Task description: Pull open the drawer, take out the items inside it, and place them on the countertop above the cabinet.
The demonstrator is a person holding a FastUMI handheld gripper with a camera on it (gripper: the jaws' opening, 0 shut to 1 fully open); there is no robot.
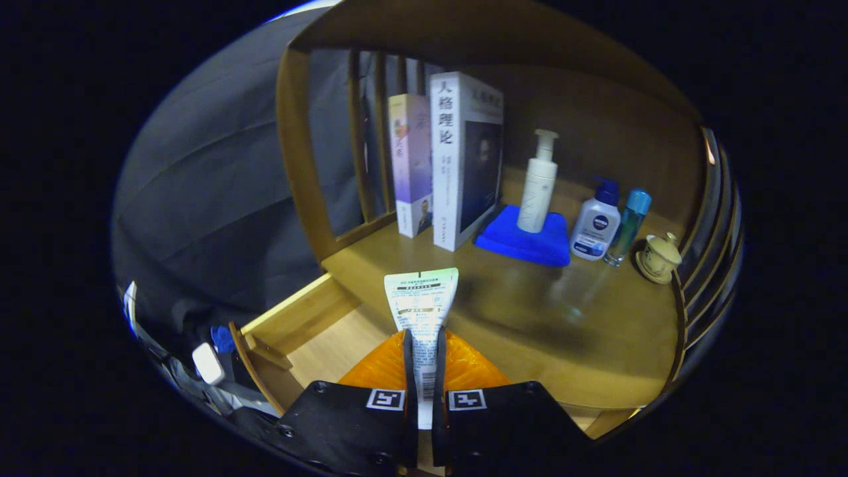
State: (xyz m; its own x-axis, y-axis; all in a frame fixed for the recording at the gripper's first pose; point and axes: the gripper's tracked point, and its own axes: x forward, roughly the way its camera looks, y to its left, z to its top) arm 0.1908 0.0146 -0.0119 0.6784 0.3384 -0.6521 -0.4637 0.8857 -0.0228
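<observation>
The gripper [424, 371] is clenched on a squeeze tube [422, 311], both fingers [405, 361] pressing its sides; the flat crimped end of the tube stands up ahead of the fingertips, over the front edge of the worktop [530, 318]. Below and on the near side of the fingers lies the open drawer [311, 331], its pale wooden floor and side wall showing beneath the tube.

The worktop is a wooden cabinet top, closed in by a wooden back wall and slatted sides. The stretch just beyond the tube is bare wood. Farther back stand two upright books: a thick white book [464, 159] and, touching it on the side toward the slats, a thinner lilac book [411, 165]. Next to the white book lies a folded blue cloth [523, 242] with a tall white pump bottle [538, 185] standing on it. Beside the cloth is a shorter white lotion bottle with a blue pump [596, 225], then a slim teal bottle [628, 225] just beside it, and a small lidded ceramic cup [658, 258] nearest the far slatted side. All of these stand well apart from the tube, along the back of the worktop.
</observation>
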